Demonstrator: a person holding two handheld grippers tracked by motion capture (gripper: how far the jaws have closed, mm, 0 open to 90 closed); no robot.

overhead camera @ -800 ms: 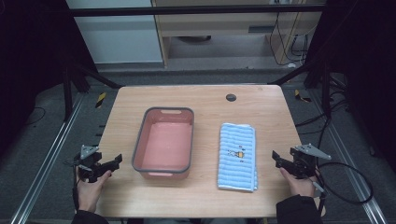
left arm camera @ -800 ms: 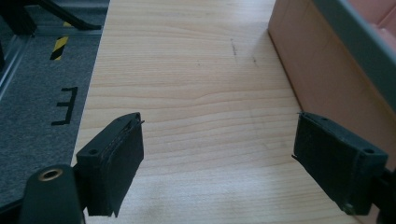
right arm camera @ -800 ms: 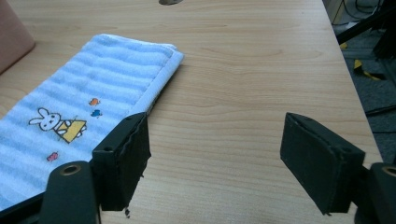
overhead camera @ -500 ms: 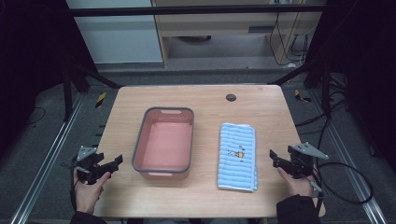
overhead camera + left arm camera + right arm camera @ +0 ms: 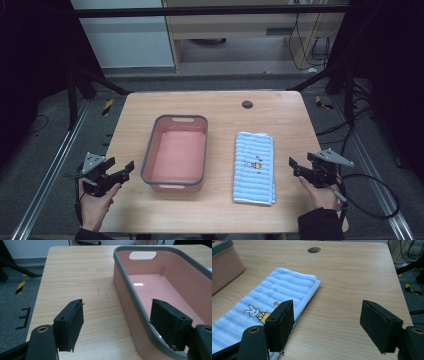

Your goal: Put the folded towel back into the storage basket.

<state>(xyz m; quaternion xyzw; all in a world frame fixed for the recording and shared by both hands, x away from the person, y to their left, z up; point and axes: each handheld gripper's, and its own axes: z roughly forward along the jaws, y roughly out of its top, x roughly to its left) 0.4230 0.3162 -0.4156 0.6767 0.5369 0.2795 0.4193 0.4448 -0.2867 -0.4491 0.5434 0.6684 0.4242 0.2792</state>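
left gripper [image 5: 119,173]: lower left, jaws spread, empty, beside pink bin [image 5: 176,152]
right gripper [image 5: 296,166]: lower right, jaws spread, empty, near folded blue striped towel [image 5: 255,167]

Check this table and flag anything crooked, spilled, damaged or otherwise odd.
Nothing stands out. The pink tub sits upright and empty, with no spill in it. The folded blue striped towel lies flat and tidy beside it, apart from the tub. The wooden table shows only faint scuff marks.
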